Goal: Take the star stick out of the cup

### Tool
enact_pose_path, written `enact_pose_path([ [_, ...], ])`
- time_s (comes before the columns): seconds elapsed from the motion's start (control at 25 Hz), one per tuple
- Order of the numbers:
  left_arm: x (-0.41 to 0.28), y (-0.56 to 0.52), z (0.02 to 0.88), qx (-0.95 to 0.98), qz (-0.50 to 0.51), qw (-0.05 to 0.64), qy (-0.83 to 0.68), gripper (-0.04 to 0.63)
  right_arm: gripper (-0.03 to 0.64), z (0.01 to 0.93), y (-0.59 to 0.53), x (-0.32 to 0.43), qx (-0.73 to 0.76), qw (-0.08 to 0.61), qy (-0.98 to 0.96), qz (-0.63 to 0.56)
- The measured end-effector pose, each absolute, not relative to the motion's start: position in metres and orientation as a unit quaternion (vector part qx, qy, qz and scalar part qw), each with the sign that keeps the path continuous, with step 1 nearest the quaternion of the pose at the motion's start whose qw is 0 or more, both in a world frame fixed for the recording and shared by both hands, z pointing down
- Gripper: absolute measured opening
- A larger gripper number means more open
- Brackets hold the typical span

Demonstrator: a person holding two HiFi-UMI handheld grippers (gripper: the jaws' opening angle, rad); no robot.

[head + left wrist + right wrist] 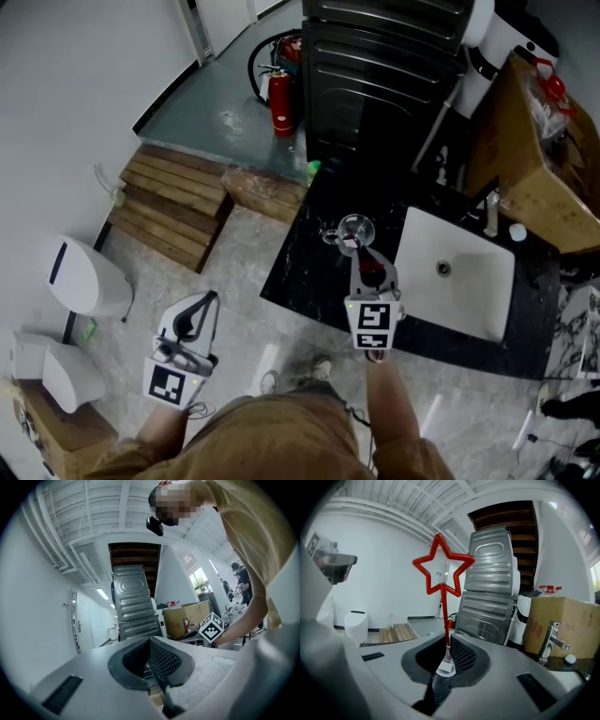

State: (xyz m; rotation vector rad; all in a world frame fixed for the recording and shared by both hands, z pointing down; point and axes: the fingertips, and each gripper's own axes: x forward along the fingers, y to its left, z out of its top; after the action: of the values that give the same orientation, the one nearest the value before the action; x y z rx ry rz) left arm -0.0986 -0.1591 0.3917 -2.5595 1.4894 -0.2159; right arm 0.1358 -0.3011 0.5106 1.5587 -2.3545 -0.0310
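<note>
The red star stick (443,569) rises between the jaws in the right gripper view, its star outlined against the white wall. My right gripper (447,641) is shut on the thin red stem, and a clear piece (445,667) sits low in the gap. From the head view, that gripper (360,255) reaches over the black counter (300,272) to a clear glass cup (356,228); a bit of red (349,243) shows at the rim. My left gripper (201,302) hangs low over the floor, far from the cup, its jaws (150,641) together with nothing between them.
A white sink (457,277) with a tap (490,214) lies right of the cup. Behind the counter stand a dark metal appliance (384,66) and a cardboard box (539,150). A red fire extinguisher (281,101), wooden pallets (173,206) and a white toilet (84,277) are on the floor.
</note>
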Motion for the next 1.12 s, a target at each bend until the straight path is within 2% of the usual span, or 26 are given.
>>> enact_pose_path([
  [1.12,-0.099,-0.154,0.386,-0.865,-0.059,0.092,0.490,0.000,0.012,0.495,-0.291,0.140,0.552,0.151,-0.820,-0.018],
])
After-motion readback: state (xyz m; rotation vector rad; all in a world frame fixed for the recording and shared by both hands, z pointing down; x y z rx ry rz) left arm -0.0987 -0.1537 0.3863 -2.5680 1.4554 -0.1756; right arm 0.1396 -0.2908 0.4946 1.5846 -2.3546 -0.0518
